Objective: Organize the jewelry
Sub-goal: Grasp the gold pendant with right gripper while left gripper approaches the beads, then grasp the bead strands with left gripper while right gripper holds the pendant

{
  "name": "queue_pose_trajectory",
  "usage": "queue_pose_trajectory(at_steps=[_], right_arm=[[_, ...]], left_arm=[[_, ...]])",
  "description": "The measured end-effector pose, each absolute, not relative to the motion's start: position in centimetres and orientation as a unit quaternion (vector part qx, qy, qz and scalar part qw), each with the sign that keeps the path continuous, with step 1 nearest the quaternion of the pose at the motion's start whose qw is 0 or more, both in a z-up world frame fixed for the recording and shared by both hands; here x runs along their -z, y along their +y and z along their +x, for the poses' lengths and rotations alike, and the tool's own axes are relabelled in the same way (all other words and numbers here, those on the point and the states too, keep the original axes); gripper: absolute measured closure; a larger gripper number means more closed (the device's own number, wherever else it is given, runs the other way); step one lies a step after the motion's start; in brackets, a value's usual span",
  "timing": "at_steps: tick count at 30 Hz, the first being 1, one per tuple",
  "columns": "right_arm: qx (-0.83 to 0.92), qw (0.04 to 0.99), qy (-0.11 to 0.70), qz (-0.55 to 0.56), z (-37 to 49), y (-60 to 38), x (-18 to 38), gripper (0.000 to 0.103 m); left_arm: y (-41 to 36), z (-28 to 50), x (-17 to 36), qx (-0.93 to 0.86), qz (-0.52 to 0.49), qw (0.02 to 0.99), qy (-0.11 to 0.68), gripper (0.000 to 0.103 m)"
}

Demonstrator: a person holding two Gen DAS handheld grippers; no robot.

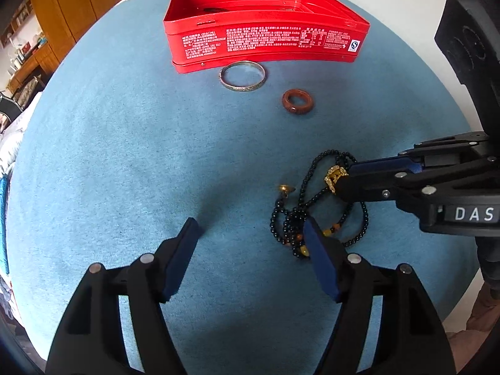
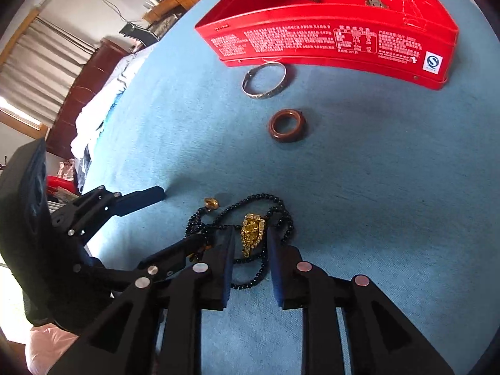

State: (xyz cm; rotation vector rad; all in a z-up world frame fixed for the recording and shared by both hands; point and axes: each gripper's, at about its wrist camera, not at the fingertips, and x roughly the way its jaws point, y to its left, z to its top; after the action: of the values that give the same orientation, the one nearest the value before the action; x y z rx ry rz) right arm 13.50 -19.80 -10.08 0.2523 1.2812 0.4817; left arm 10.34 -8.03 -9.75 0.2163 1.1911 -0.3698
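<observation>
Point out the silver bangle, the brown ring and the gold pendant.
silver bangle (image 1: 243, 88), left wrist view, on its near rim.
brown ring (image 2: 287, 137), right wrist view, on the near side of its band.
gold pendant (image 2: 252, 230), right wrist view, on the middle of its body.

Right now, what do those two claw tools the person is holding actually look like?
Both are matte black plastic with angular, cut-out linkage arms and round silver pivot pins. Each finger ends in a flat dark blue pad. The left gripper looks the same as the right gripper, whose body carries a white label with the letters DAS. No cables are visible.
</observation>
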Motion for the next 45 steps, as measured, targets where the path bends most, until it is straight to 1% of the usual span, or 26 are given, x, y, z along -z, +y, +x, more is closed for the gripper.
queue_pose_trajectory(at_steps=[9,10,12,17,23,27,29,30,31,38,40,42,45], right_arm=[[-0.201,0.780,0.591,0.057,14.1,-17.4,9.9,0.082],[-0.196,0.782,0.590,0.048,14.1,-17.2,9.9,0.087],[-0.193,0.786,0.586,0.036,14.1,-17.0,9.9,0.088],[-0.202,0.783,0.585,0.063,13.7,-17.5,9.3,0.089],[-0.202,0.796,0.561,0.101,12.7,-20.2,7.8,0.089],[-0.170,0.804,0.559,0.106,12.3,-22.2,7.7,0.089],[-0.160,0.804,0.563,0.108,12.0,-23.0,8.0,0.089],[-0.158,0.803,0.565,0.110,12.0,-23.2,8.0,0.089],[-0.156,0.802,0.565,0.111,11.8,-23.5,8.2,0.089],[-0.155,0.803,0.563,0.122,11.2,-25.2,8.4,0.089],[-0.156,0.802,0.563,0.123,11.2,-25.3,8.5,0.089],[-0.159,0.802,0.563,0.123,11.2,-25.2,8.6,0.089],[-0.161,0.800,0.564,0.124,11.2,-24.9,8.8,0.089]], left_arm=[[-7.7,10.1,9.9,0.173,0.099,0.807,0.556,0.033],[-7.7,10.1,9.9,0.174,0.099,0.807,0.556,0.033],[-7.8,10.1,9.8,0.174,0.098,0.806,0.557,0.033],[-7.7,10.2,9.7,0.175,0.093,0.806,0.558,0.033],[-7.4,10.3,8.7,0.178,0.082,0.812,0.550,0.033],[-8.4,9.9,7.6,0.190,0.093,0.820,0.532,0.023],[-8.6,9.3,7.5,0.199,0.100,0.817,0.532,0.018],[-9.1,9.2,7.6,0.206,0.103,0.814,0.534,0.014],[-9.4,9.2,7.6,0.208,0.106,0.812,0.534,0.013],[-10.7,8.9,9.5,0.200,0.138,0.794,0.558,0.012],[-11.0,9.1,10.2,0.204,0.141,0.781,0.573,0.011],[-11.5,9.1,10.8,0.203,0.150,0.777,0.577,0.007],[-11.7,9.1,11.0,0.200,0.152,0.775,0.579,0.007]])
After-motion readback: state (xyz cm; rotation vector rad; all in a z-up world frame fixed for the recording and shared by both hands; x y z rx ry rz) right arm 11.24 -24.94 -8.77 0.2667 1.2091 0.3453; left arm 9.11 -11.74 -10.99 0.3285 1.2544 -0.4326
